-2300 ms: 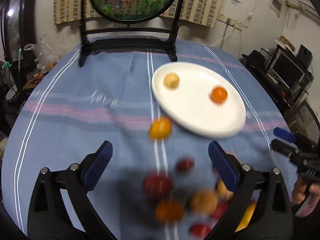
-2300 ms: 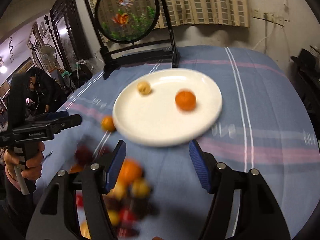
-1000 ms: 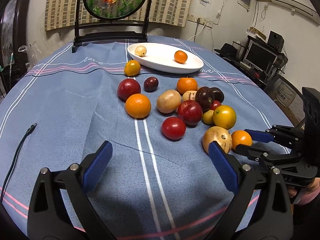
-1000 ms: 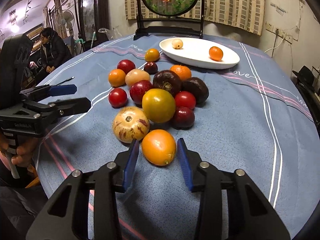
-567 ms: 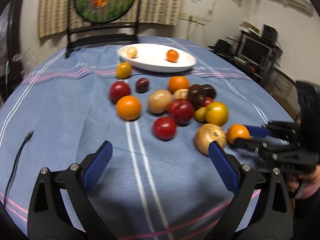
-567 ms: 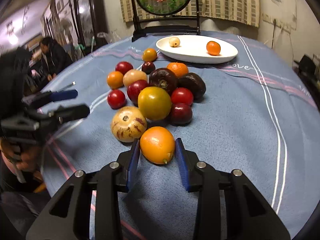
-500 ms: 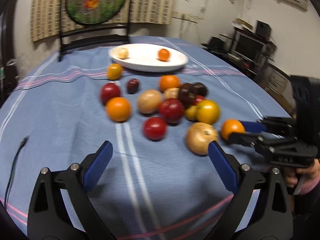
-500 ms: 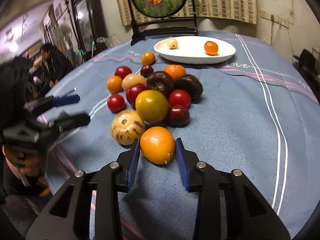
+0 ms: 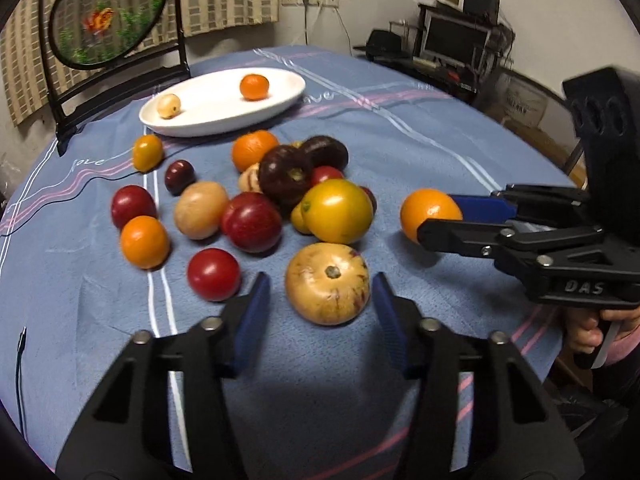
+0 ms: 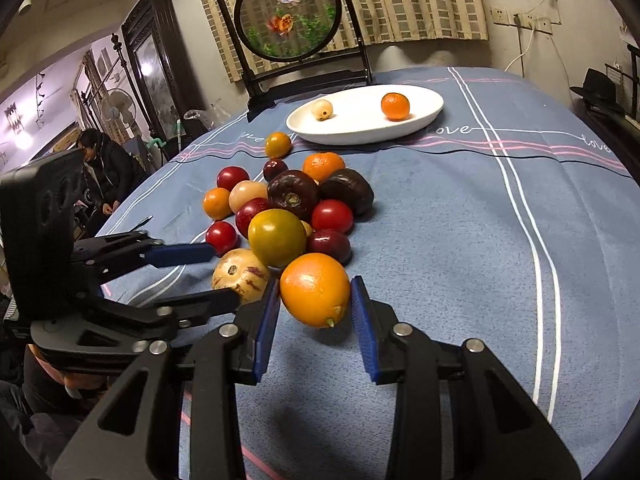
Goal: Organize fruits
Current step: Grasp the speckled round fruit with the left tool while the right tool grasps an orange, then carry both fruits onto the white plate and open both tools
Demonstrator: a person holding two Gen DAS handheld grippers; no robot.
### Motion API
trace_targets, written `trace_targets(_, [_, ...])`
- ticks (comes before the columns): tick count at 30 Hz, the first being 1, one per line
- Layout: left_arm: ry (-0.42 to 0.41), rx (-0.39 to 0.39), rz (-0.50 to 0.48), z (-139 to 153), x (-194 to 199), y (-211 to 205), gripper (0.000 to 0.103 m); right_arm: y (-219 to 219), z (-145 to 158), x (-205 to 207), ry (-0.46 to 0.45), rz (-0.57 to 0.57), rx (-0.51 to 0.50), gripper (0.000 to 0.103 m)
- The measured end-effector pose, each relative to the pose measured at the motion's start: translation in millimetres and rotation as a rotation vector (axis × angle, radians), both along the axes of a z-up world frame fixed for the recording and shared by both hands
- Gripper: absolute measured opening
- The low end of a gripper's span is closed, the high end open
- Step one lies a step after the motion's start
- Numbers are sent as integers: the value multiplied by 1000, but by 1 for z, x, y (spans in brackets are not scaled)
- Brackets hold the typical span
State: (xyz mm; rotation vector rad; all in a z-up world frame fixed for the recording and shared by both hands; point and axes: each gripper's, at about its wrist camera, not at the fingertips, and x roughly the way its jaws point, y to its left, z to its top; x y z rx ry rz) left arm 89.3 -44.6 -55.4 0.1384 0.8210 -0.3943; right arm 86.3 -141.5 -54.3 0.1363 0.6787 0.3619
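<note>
My right gripper (image 10: 315,312) is shut on an orange (image 10: 314,289) and holds it just above the blue cloth; the orange also shows in the left wrist view (image 9: 429,213). My left gripper (image 9: 320,300) is open around a pale striped melon-like fruit (image 9: 327,283), its pads a little apart from it on both sides. A pile of several tomatoes, plums and oranges (image 9: 288,196) lies beyond. A white oval plate (image 9: 224,114) at the far side holds a small orange (image 9: 254,87) and a pale round fruit (image 9: 168,105).
A round fish screen on a black stand (image 10: 290,20) stands behind the plate. A thin black cable (image 9: 20,356) lies at the table's left edge. A seated person (image 10: 102,168) is off the table's left. Desk with monitor (image 9: 456,46) at far right.
My left gripper has moved right and forward and narrowed around the striped fruit. My right gripper has closed on the orange and lifted it slightly.
</note>
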Motion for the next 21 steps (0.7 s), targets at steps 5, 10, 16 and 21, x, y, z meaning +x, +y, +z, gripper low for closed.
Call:
trace_targets(5, [-4,33,-10,-2,2,-6,46,-2,-1,1,6,1,11,37])
trace_targets(10, [38,59,-7,-7,8,-10,46,-1,-1,0,7,5,8,37])
trace_targets(16, [47,56,-8,-9,7,-10,44,-2,-2,1,11,4,11,37])
trace_targets(21, [65,4,-5,-8,7,-1,44,0,-2,1,16,4,-1,37])
